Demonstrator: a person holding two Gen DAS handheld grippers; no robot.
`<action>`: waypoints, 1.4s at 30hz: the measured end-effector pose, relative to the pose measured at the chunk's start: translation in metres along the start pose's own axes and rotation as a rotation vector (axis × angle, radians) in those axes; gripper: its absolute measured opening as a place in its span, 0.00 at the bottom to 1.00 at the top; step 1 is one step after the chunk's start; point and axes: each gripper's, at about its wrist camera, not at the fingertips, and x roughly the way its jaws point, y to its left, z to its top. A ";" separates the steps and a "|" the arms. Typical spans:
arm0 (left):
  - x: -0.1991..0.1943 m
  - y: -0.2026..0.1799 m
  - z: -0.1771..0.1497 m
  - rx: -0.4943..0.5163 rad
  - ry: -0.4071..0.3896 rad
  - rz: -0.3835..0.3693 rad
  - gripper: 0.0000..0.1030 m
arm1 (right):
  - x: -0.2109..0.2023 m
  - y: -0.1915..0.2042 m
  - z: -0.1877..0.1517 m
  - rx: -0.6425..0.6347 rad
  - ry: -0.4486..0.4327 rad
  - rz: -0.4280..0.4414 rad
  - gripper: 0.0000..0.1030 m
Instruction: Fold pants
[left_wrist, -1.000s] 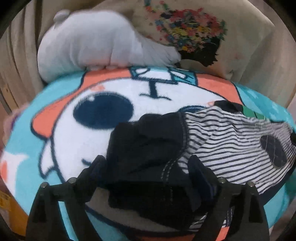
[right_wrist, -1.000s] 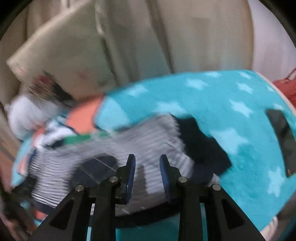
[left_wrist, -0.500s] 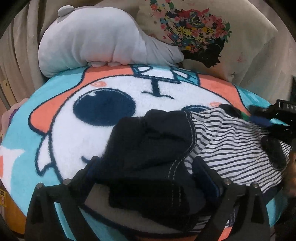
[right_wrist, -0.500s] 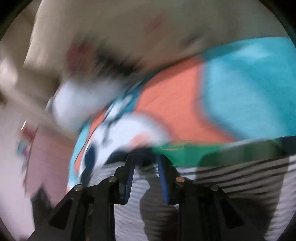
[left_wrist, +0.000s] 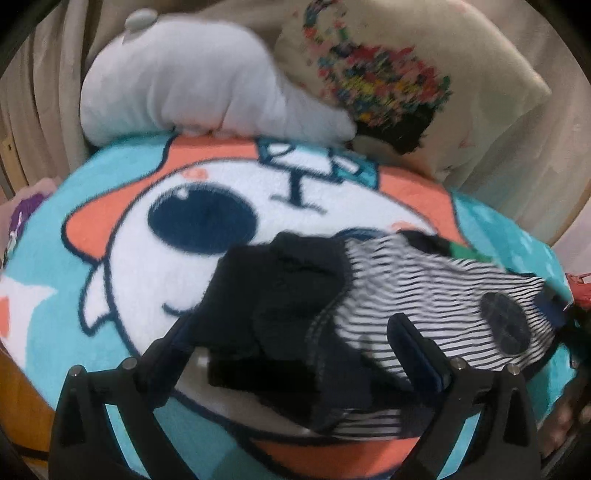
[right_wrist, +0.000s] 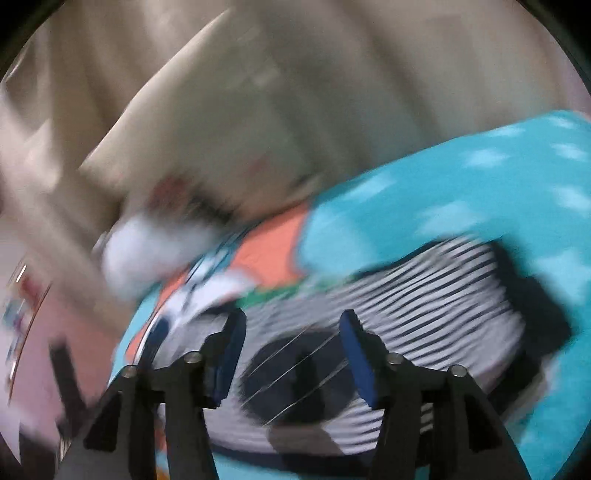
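1. Well, from the left wrist view, the pants (left_wrist: 424, 302) lie bunched on the cartoon blanket (left_wrist: 122, 258), just below the big dark eye printed on it. Their dark part is heaped at the near side of the eye, and the striped part with a dark round patch spreads away from it. The left gripper (left_wrist: 291, 332) is spread wide, its fingers either side of the dark heap, clamping nothing. A grey plush pillow (left_wrist: 199, 81) and a floral cushion (left_wrist: 406, 85) sit beyond the eye, at the blanket's far edge.

2. Over on the right wrist view, everything is smeared by motion. The right gripper (right_wrist: 291, 354) hangs released above the striped pants (right_wrist: 424, 295), its blue-padded fingers (right_wrist: 354, 354) apart over the dark round patch. The blanket (right_wrist: 443, 184) shows around the pants, with pale curtain (right_wrist: 295, 74) behind.
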 end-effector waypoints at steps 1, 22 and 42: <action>-0.006 -0.007 0.003 0.020 -0.011 -0.003 0.98 | 0.007 0.004 -0.003 -0.033 0.010 -0.035 0.56; 0.060 -0.294 0.059 0.442 0.290 -0.458 0.98 | -0.086 -0.095 -0.016 0.149 -0.111 -0.316 0.62; 0.092 -0.314 0.060 0.435 0.359 -0.513 0.20 | -0.069 -0.041 0.005 -0.088 -0.173 -0.149 0.17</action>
